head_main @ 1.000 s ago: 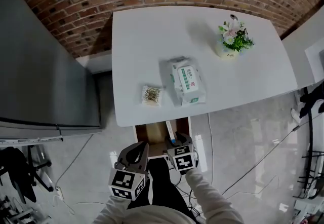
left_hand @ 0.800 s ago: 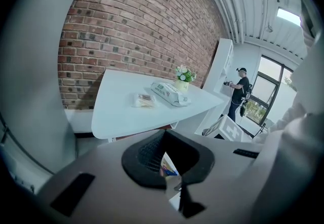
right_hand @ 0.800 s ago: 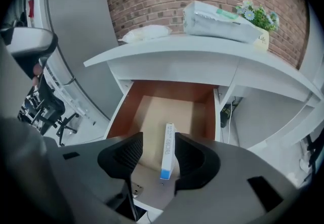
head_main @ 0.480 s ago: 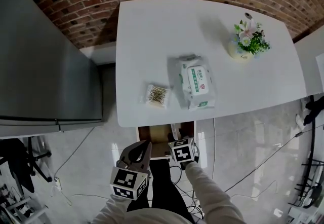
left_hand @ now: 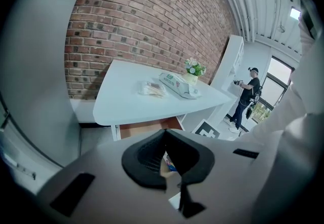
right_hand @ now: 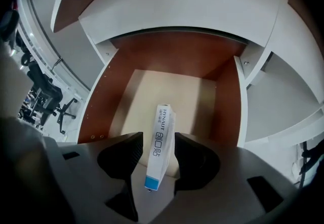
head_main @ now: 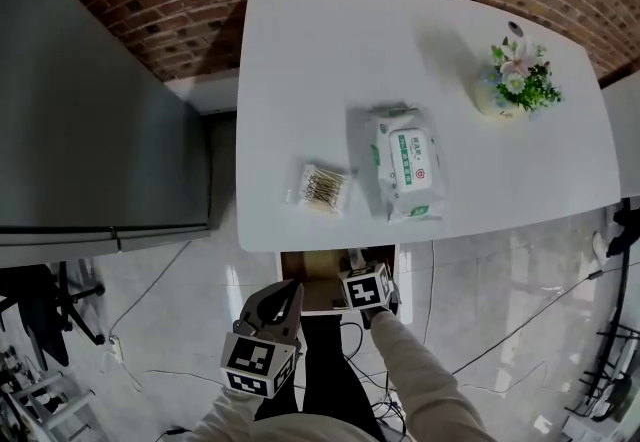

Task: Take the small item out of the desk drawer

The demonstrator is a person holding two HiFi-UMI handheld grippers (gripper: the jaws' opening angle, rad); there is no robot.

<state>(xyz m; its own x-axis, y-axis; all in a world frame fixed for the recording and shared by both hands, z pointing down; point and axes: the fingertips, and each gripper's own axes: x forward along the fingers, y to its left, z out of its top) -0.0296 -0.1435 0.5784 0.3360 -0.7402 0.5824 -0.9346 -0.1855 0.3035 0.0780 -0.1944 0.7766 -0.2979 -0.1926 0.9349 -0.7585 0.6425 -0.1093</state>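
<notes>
The desk drawer (head_main: 305, 270) stands pulled out under the front edge of the white desk (head_main: 300, 50). A small white box with a blue end (right_hand: 162, 121) rests on edge on the drawer's pale floor (right_hand: 167, 88). My right gripper (right_hand: 158, 139) reaches into the drawer (right_hand: 101, 101), one jaw against each side of the box, shut on it. In the head view the right gripper (head_main: 365, 287) sits over the drawer's right half. My left gripper (head_main: 268, 325) hangs below and left of the drawer, off the desk; its jaws (left_hand: 165, 134) meet at the tips, holding nothing.
On the desk lie a pack of wet wipes (head_main: 405, 162), a clear packet of cotton swabs (head_main: 323, 188) and a small flower pot (head_main: 515, 80). A grey cabinet (head_main: 90, 110) stands left of the desk. Cables trail over the floor (head_main: 480, 330). A person (left_hand: 248, 96) stands far off.
My right gripper has pushed forward, deeper over the open drawer. The left gripper has stayed in about the same place. The head camera has shifted, so the desk sits lower in view.
</notes>
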